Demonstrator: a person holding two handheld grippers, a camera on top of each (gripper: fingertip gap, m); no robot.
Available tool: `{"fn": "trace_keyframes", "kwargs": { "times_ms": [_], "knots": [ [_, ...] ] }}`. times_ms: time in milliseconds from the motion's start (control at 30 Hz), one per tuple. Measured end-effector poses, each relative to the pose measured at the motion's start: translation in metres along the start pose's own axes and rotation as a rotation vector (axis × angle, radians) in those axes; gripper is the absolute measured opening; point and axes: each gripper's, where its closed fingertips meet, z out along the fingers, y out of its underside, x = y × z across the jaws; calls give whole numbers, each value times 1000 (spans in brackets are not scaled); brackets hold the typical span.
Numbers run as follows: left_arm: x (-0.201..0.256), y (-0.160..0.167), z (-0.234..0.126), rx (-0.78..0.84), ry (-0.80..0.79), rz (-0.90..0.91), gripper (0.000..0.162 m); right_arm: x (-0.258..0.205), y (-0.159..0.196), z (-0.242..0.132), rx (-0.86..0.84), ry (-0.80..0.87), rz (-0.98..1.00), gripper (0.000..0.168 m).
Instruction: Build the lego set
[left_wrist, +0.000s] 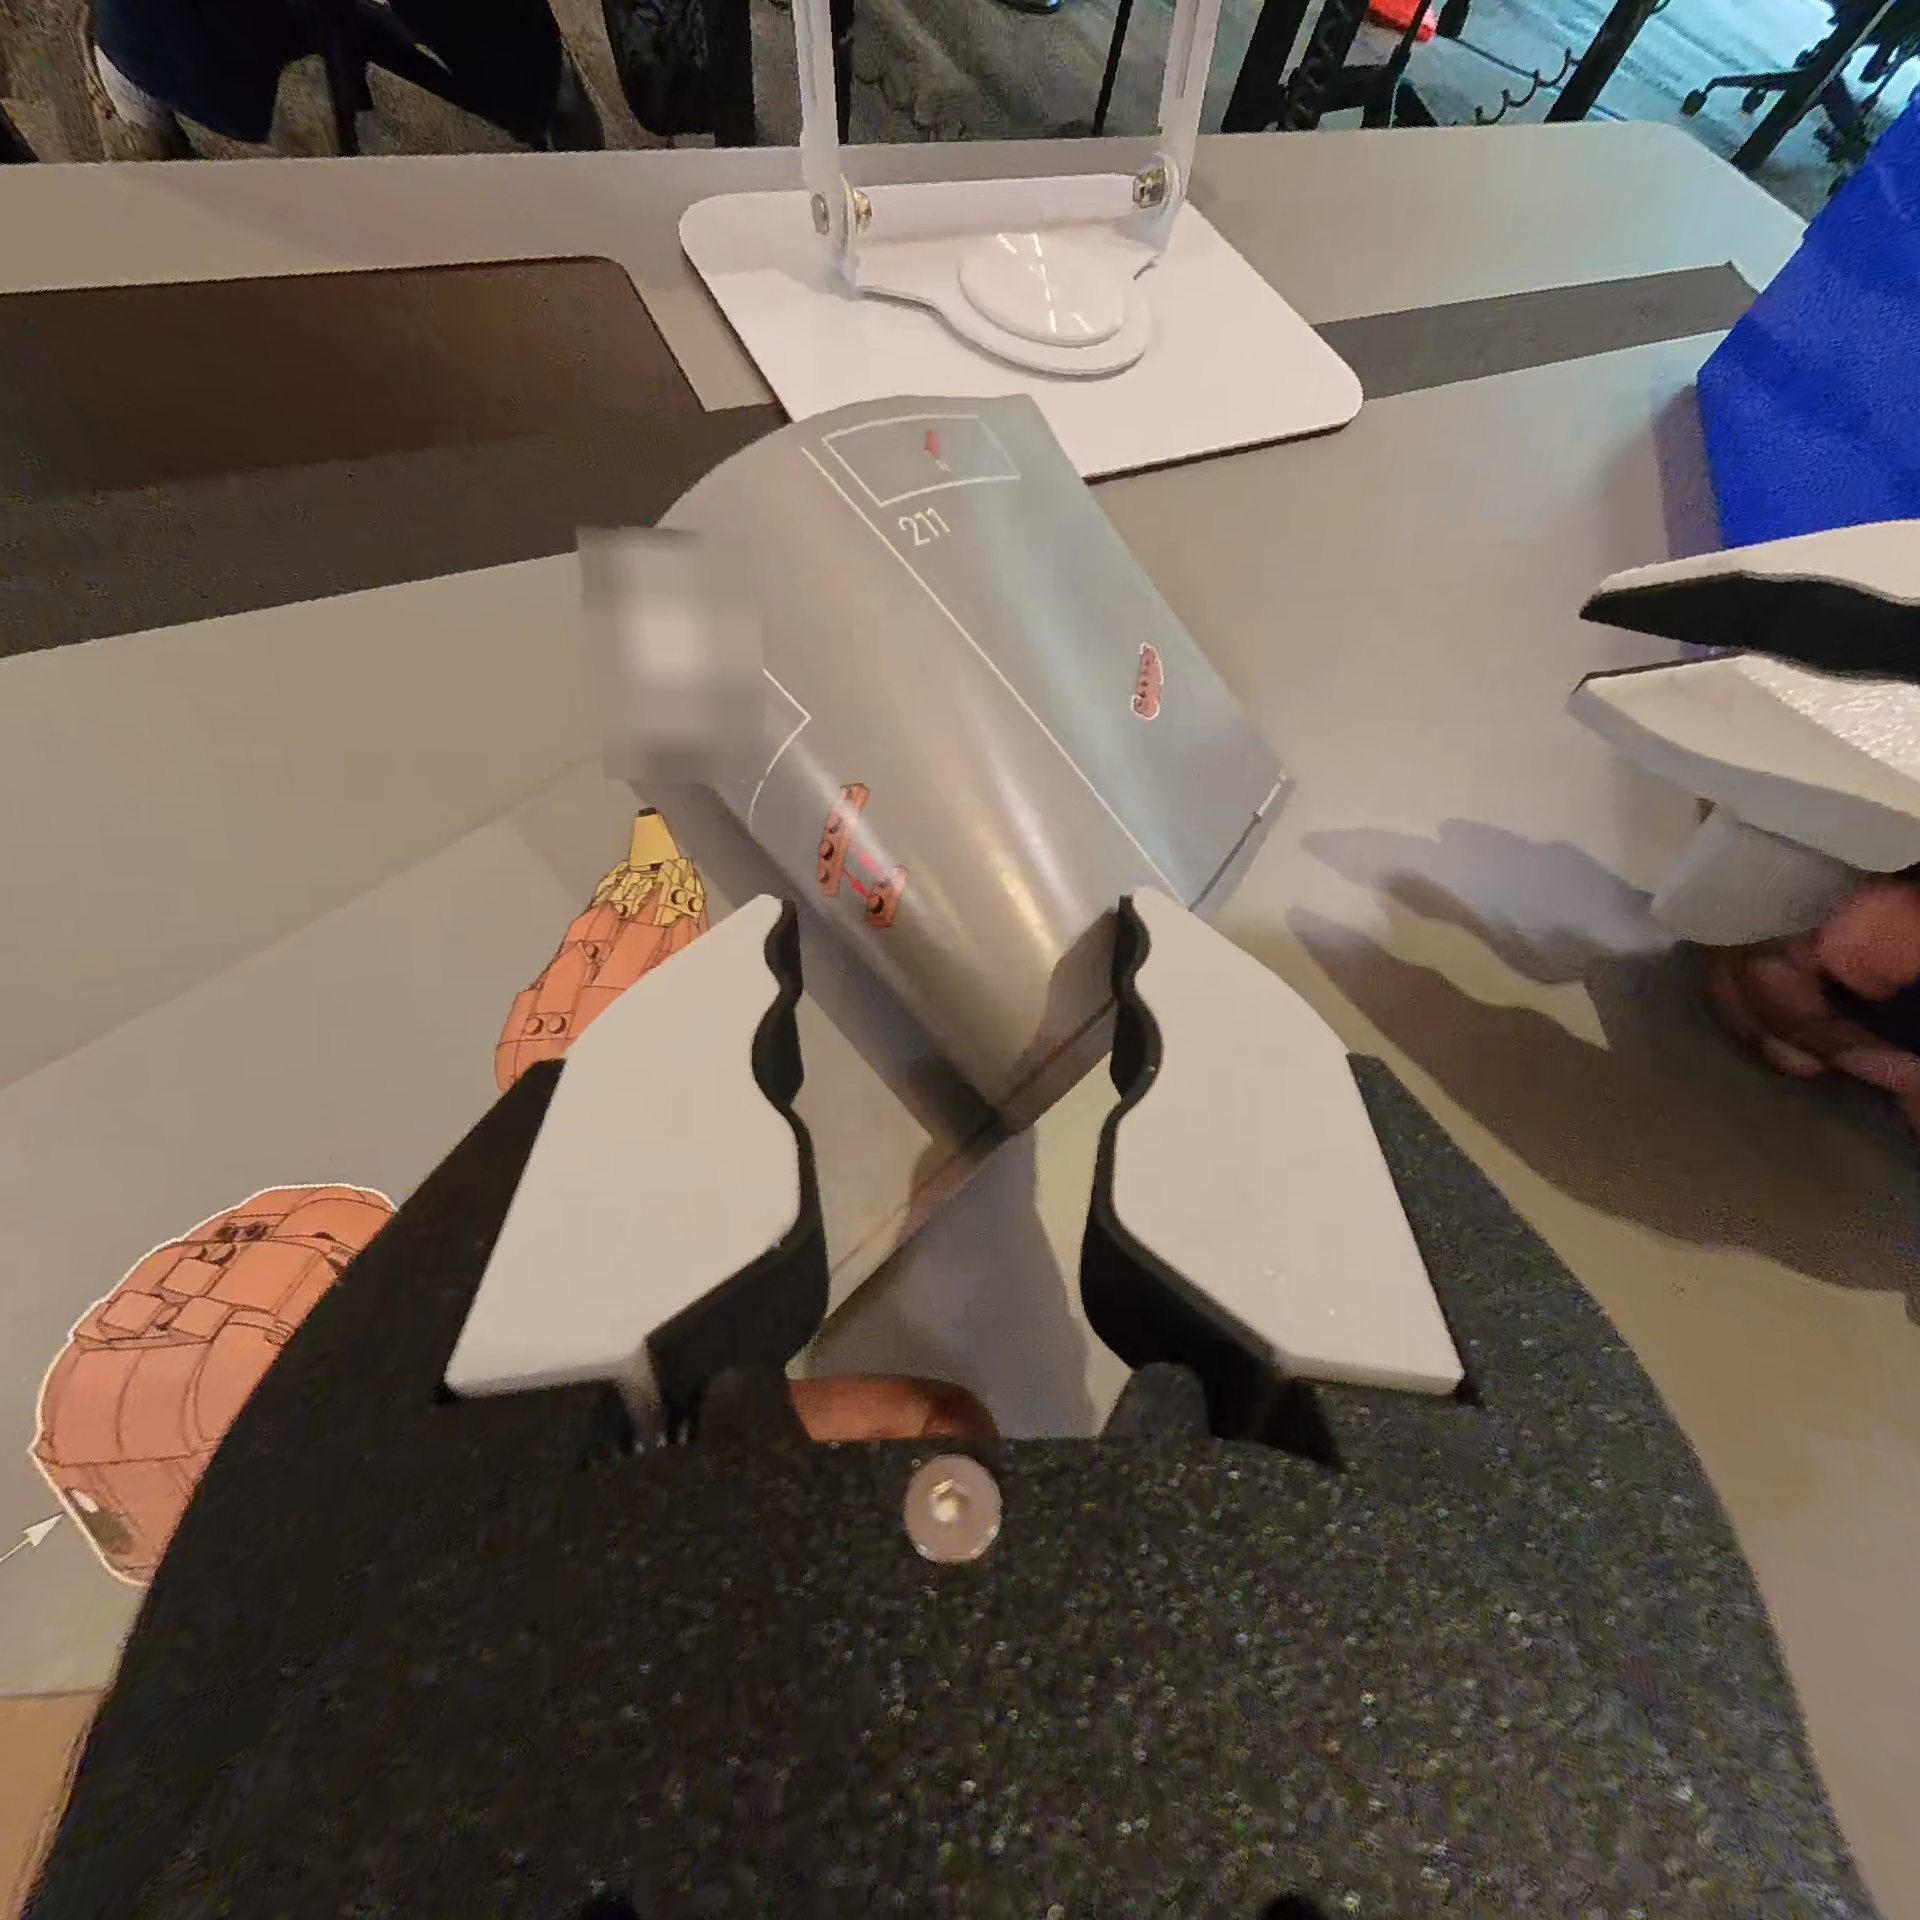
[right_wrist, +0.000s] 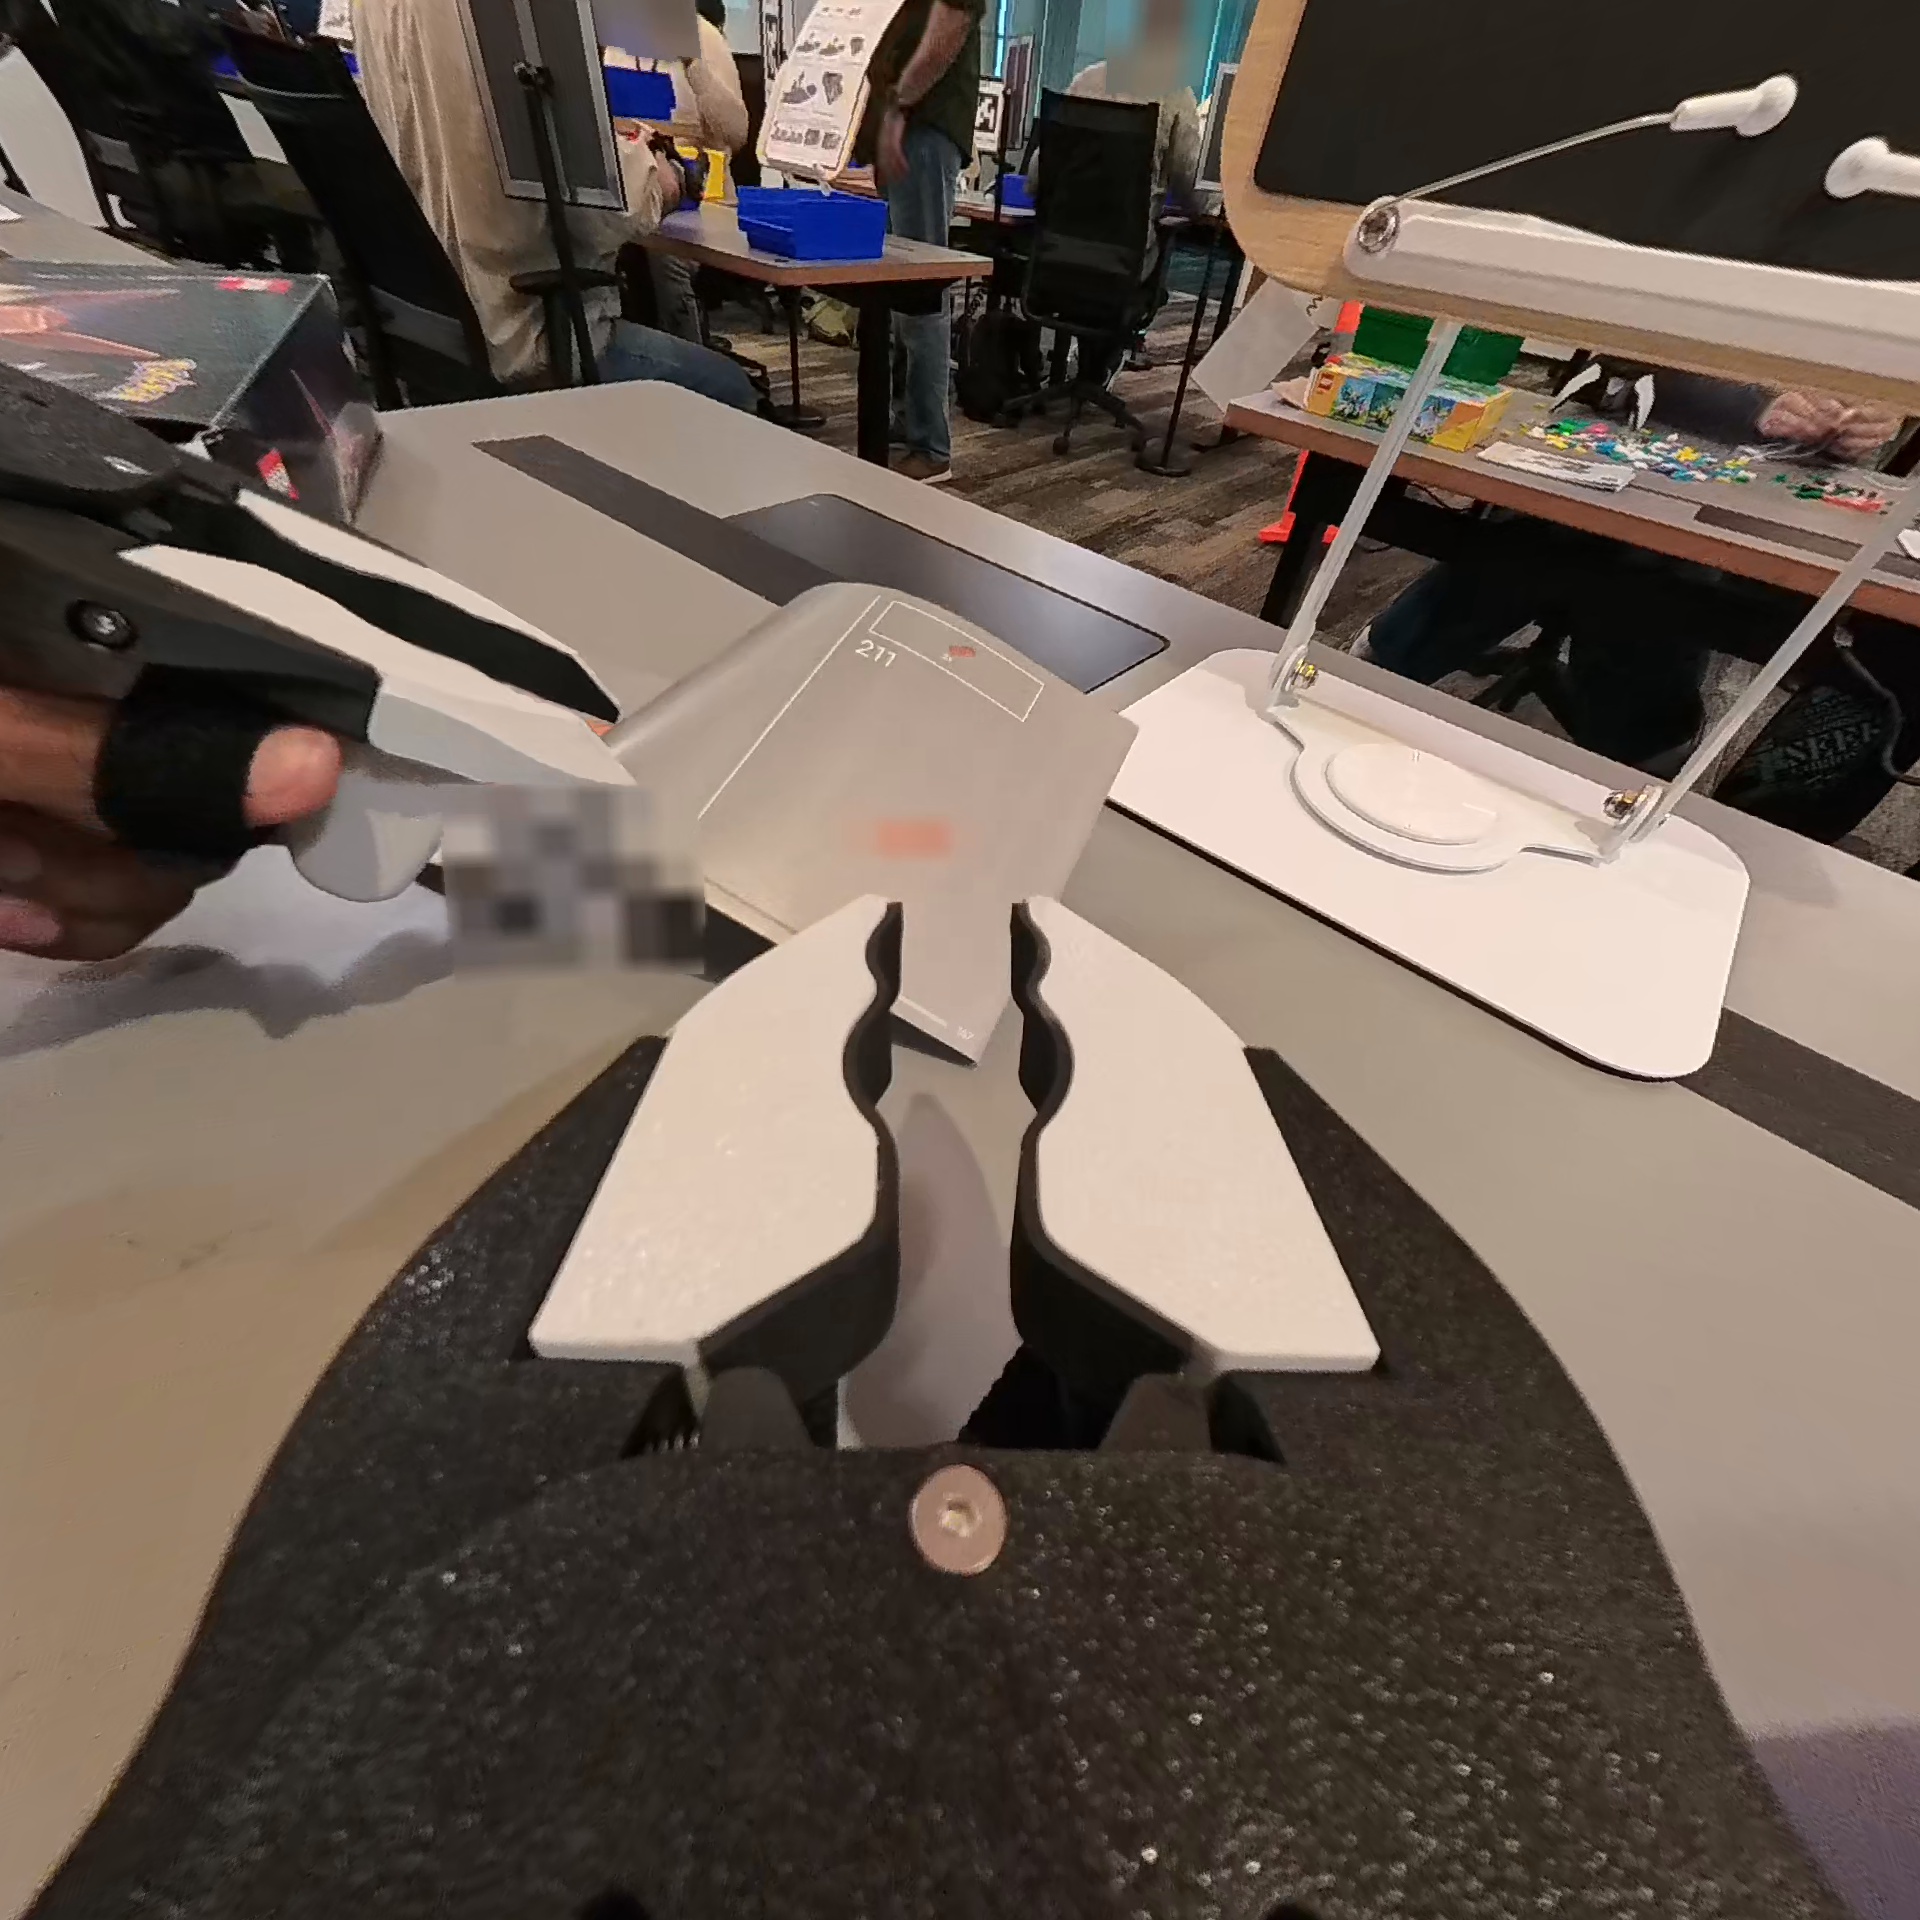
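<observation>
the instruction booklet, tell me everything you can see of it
The instruction booklet lies open on the grey table, near a white stand base. It is glossy grey paper printed with white frame lines and orange brick drawings. One page is lifted and bowed into an arch, its lower edge between the fingers of the open left gripper. The right gripper hovers open by its corner, not touching.
</observation>
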Motion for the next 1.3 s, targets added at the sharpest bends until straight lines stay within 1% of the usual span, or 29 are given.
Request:
{"fn": "trace_keyframes", "kwargs": {
  "times_ms": [200,333,433,500,633,733,800,867,1000,1300],
  "knots": [
    [-3,-1,-2,12,51,-80,55,1,1,0,-4,-6,10,20],
    [-13,0,-4,10,32,-109,50,1,2,0,-8,-11,18,20],
    [-14,-1,-6,21,39,-113,50,2,2,1,-11,-13,24,20],
    [-6,-8,-9,44,55,-79,52,2,2,1,-13,-11,25,20],
    [19,-18,-4,57,14,92,59,2,3,3,-22,-5,18,20],
    [22,-13,10,-4,-77,177,62,1,4,3,-29,-3,10,20],
    [14,-8,17,-35,-140,186,64,1,4,3,-27,-5,11,19],
    [8,-4,20,-51,-170,173,66,2,4,3,-29,-8,16,19],
    [-2,-1,17,-59,-178,132,66,1,4,4,-33,-16,22,20],
    [-10,0,7,-37,-85,-37,62,1,5,4,-38,-24,28,20]
  ]
}}
